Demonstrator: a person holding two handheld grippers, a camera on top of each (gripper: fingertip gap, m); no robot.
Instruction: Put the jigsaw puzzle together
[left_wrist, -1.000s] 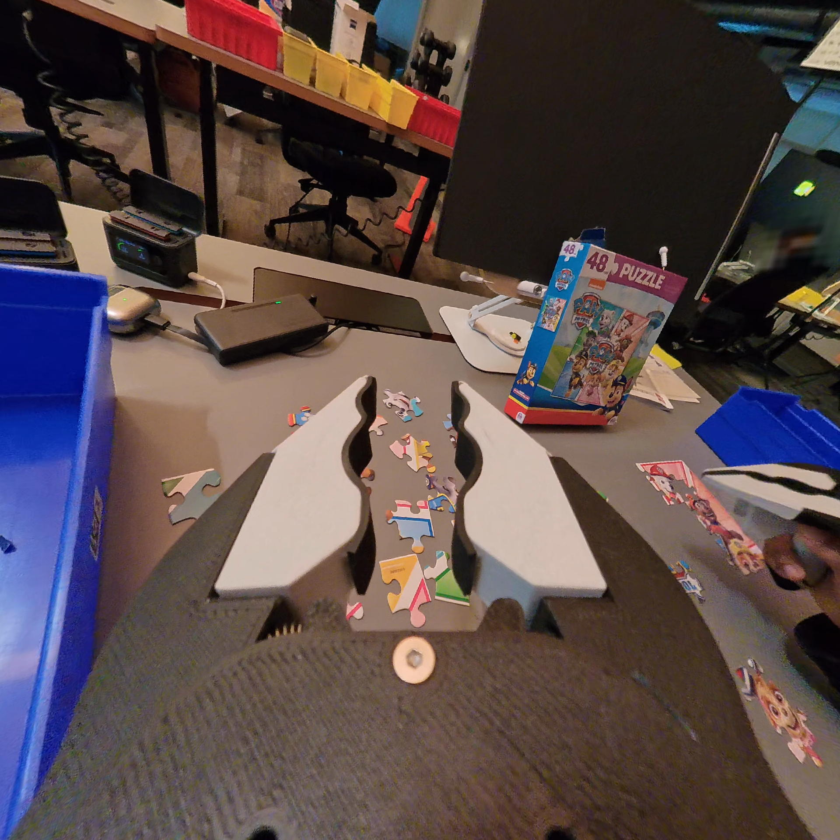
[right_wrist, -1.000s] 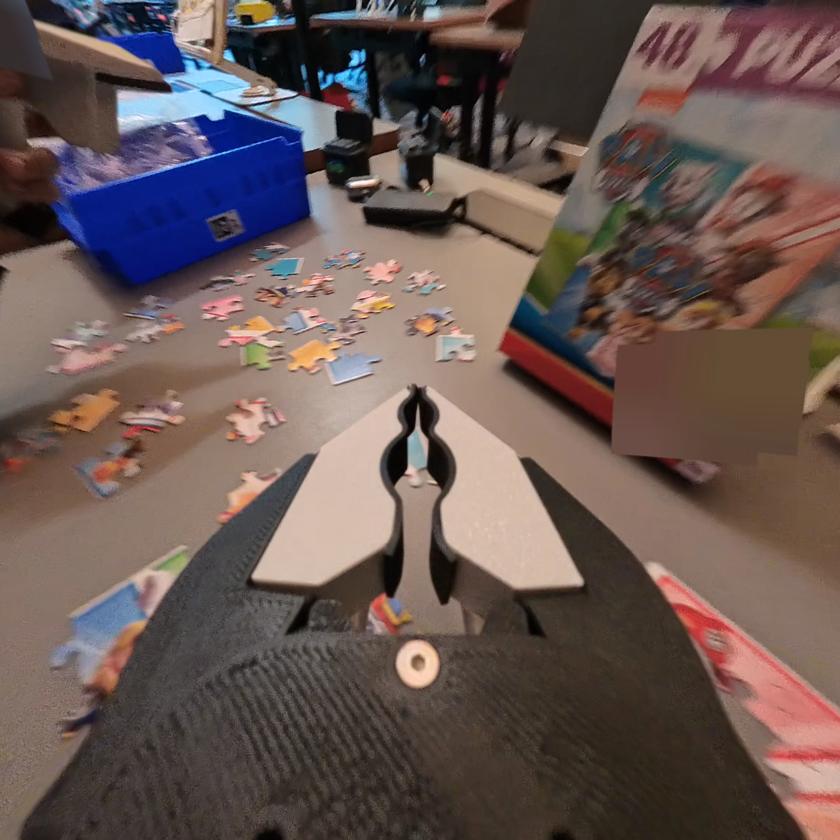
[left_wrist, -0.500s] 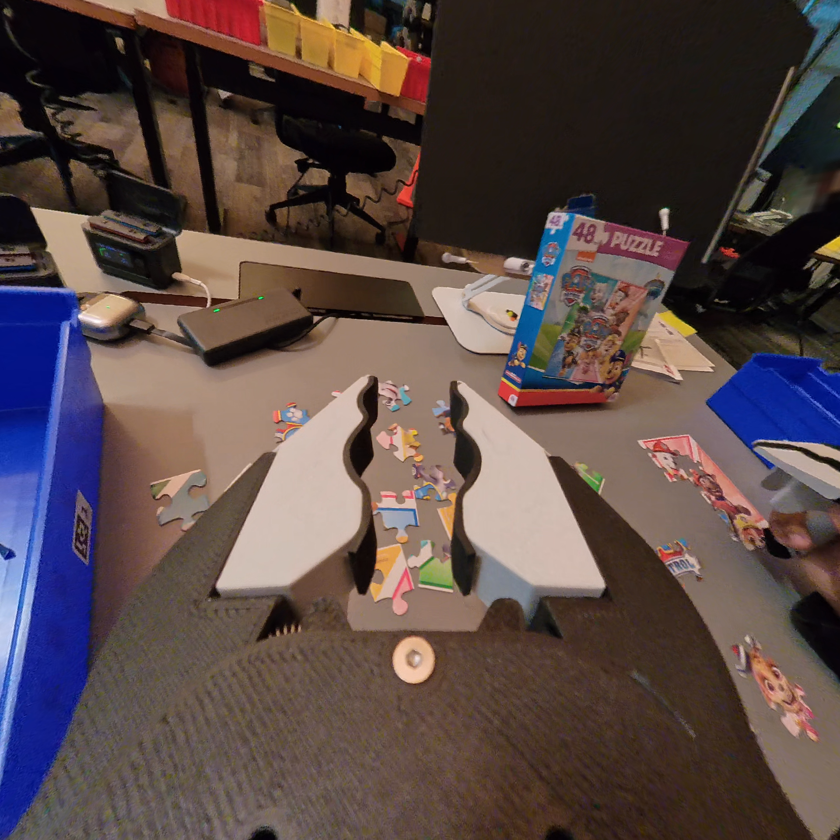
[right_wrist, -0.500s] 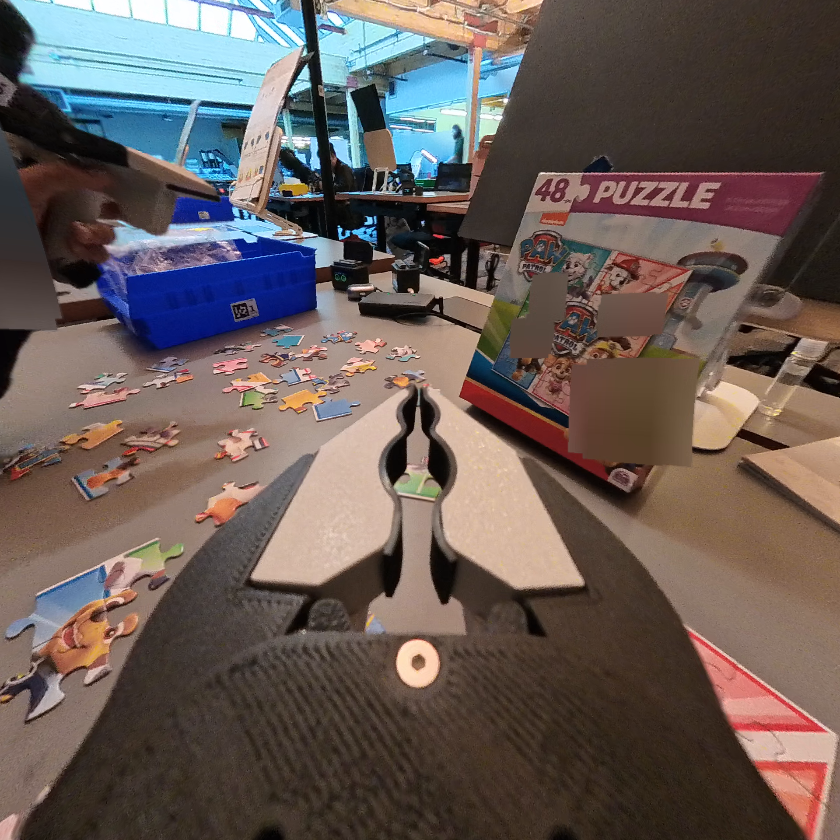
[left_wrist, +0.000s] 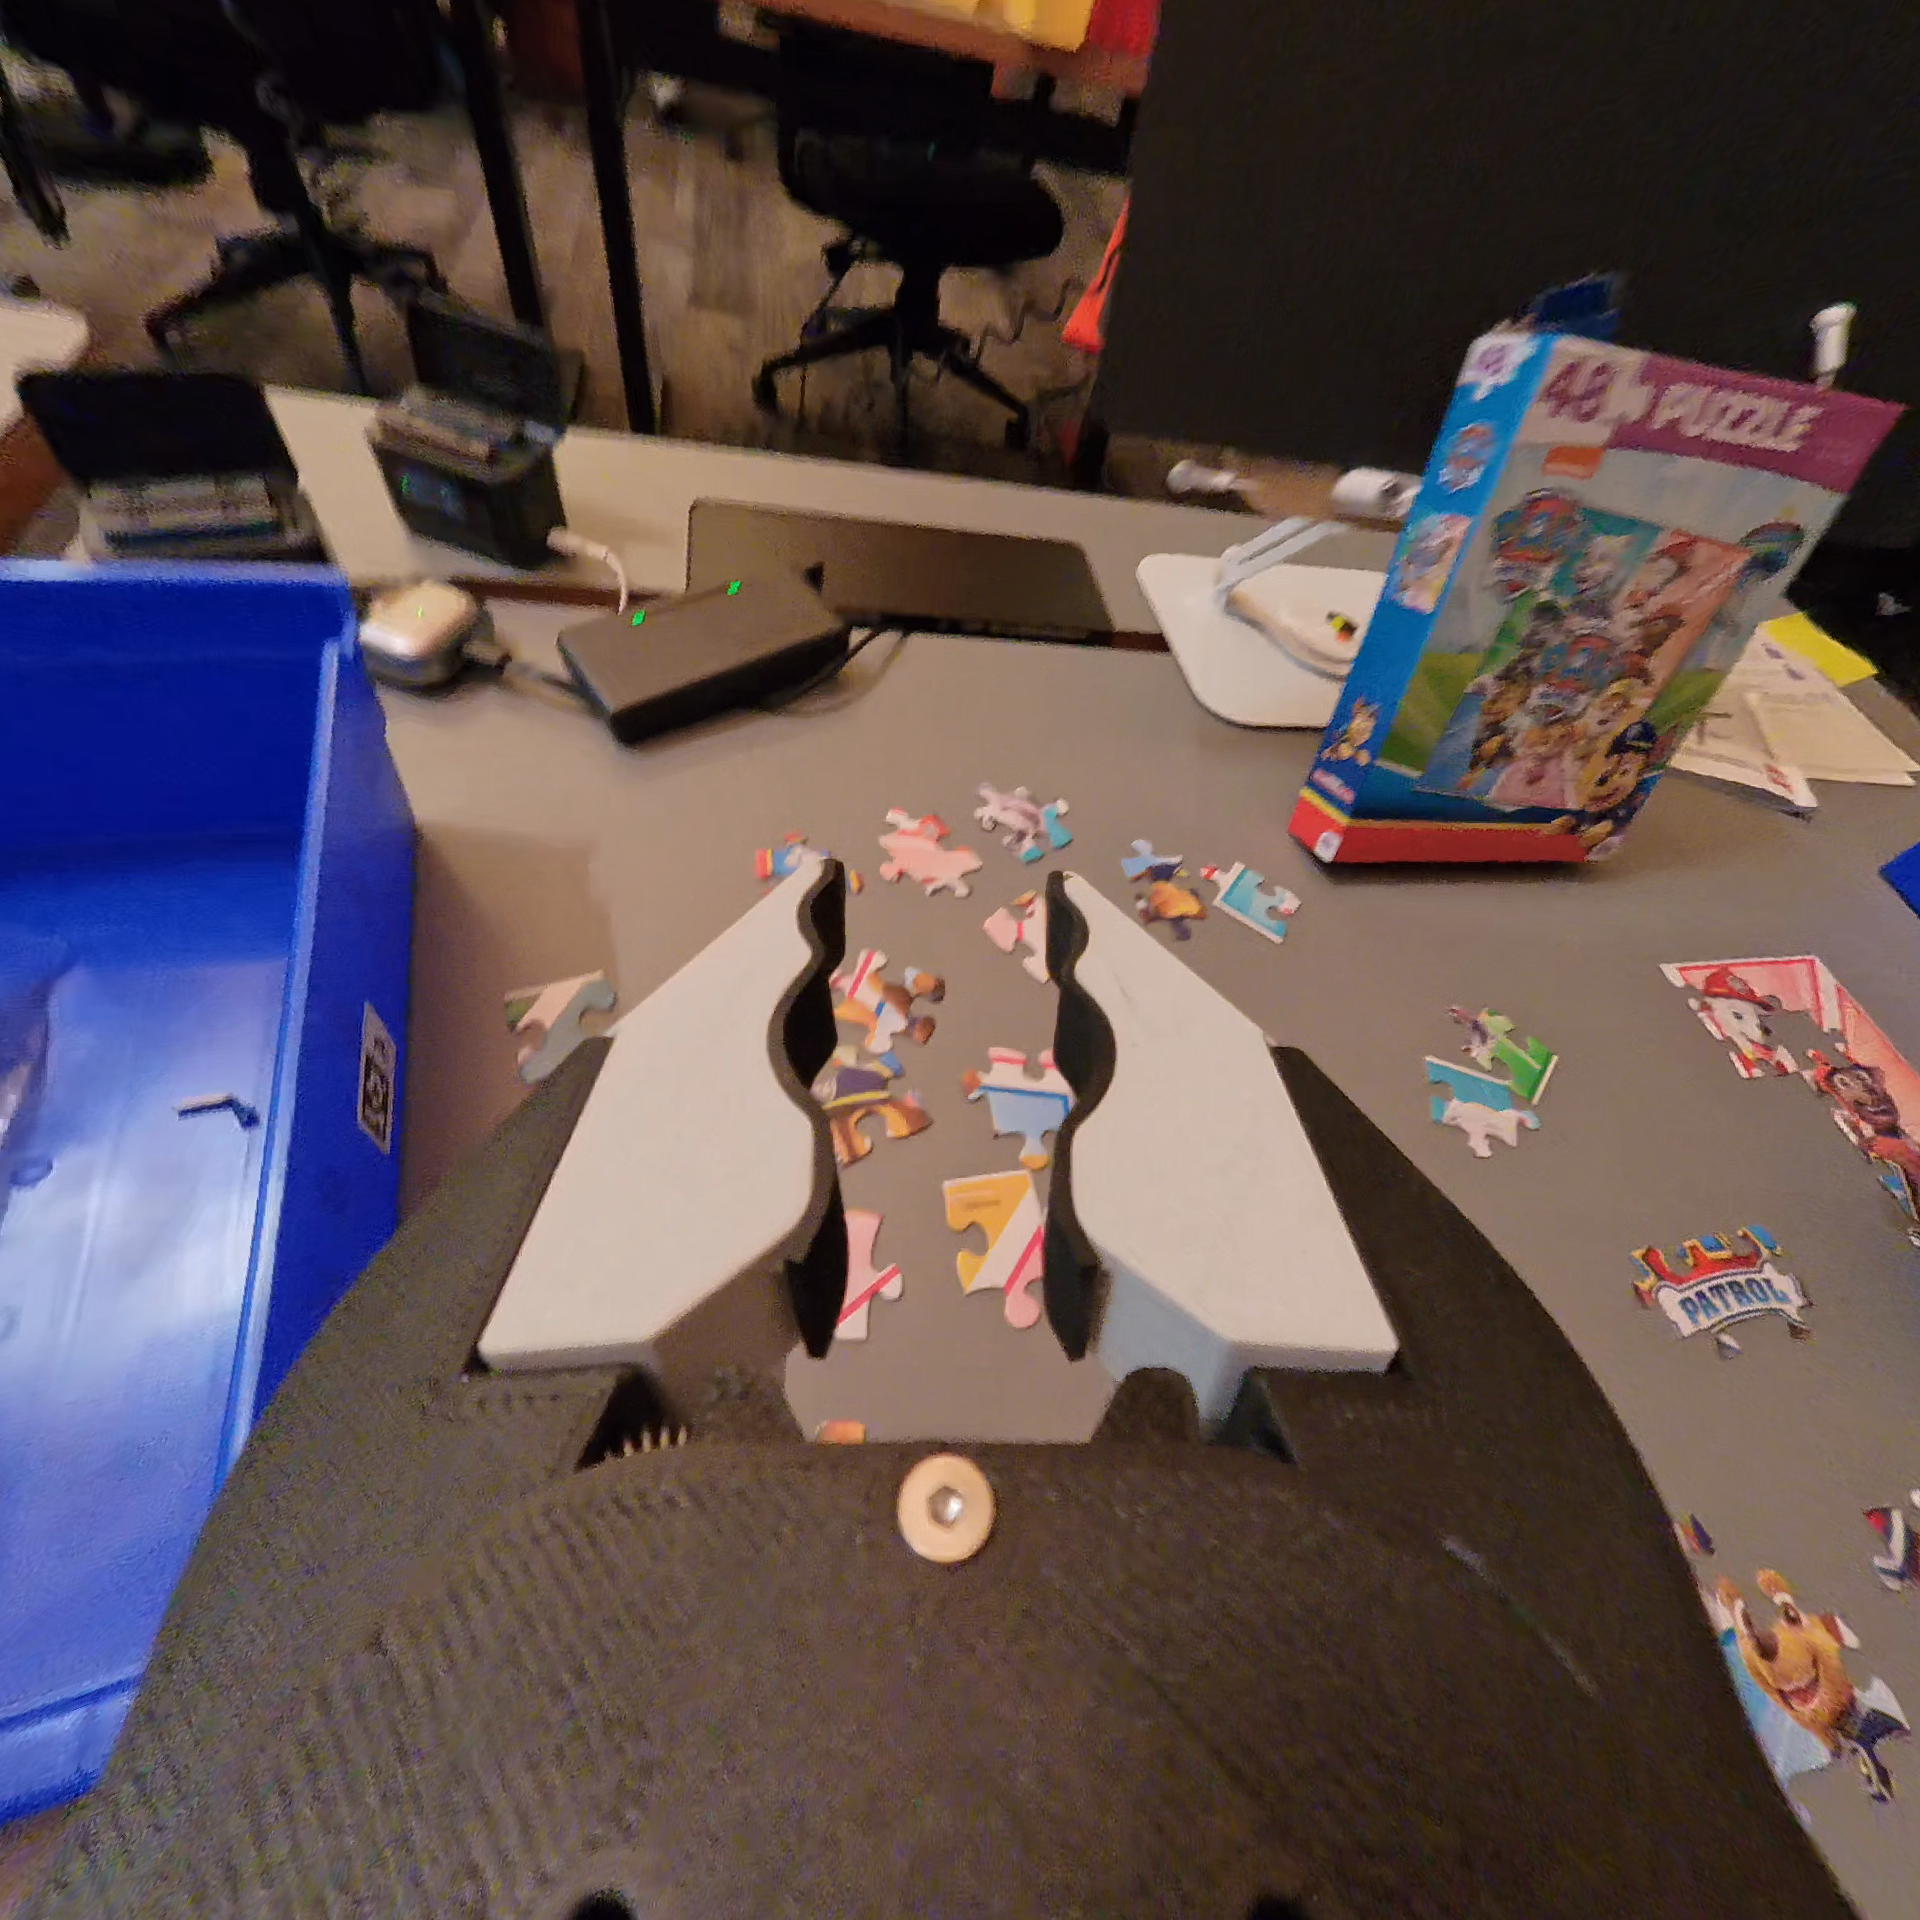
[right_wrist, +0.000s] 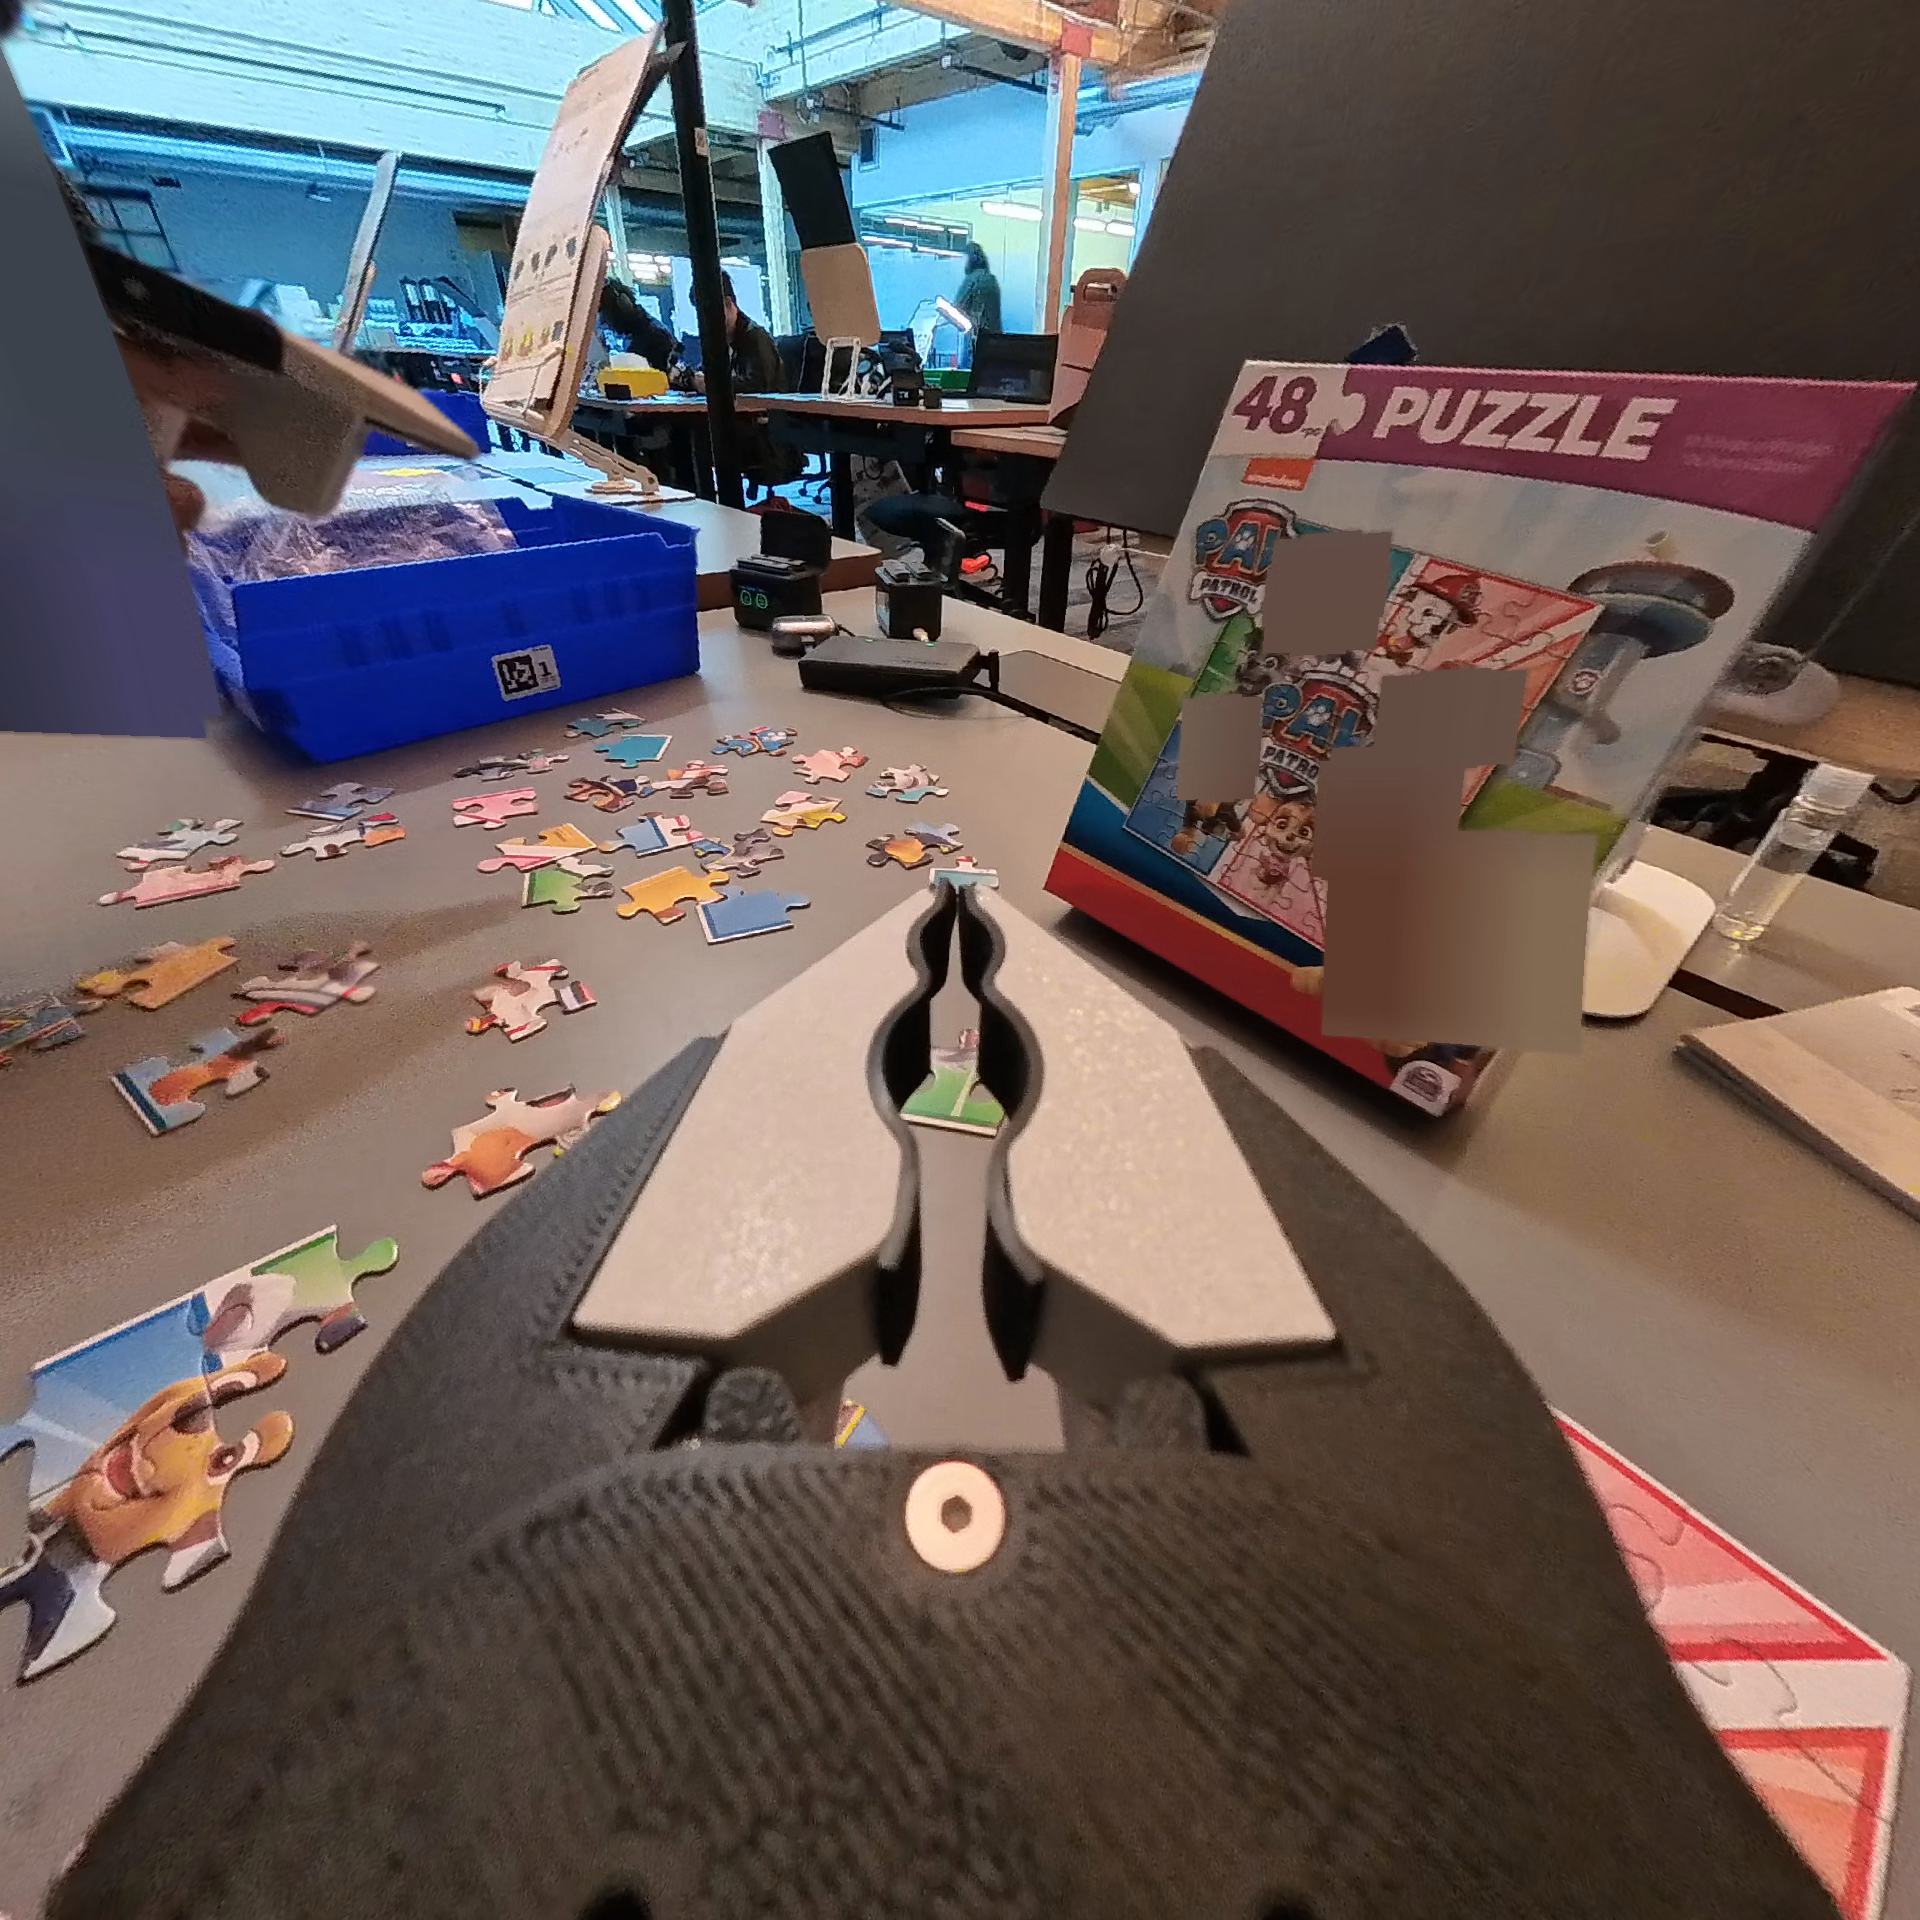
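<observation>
Our left gripper (left_wrist: 940, 883) hovers, fingers apart, over loose puzzle pieces (left_wrist: 871, 1013) on the table (left_wrist: 727, 790); our right gripper (right_wrist: 958, 902) has fingers together, empty.

Each camera rides behind its own fingers, looking forward along them. The left view tilts down from higher above the desk (left_wrist: 1039, 727); the right skims lower. Both catch the loose puzzle pieces (left_wrist: 925, 852), puzzle box (right_wrist: 1455, 675) and blue bin (right_wrist: 436, 634) ahead of the fingers.

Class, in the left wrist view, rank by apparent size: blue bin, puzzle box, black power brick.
1. Blue bin, though nearness to the camera inflates it.
2. Puzzle box.
3. Black power brick.
</observation>
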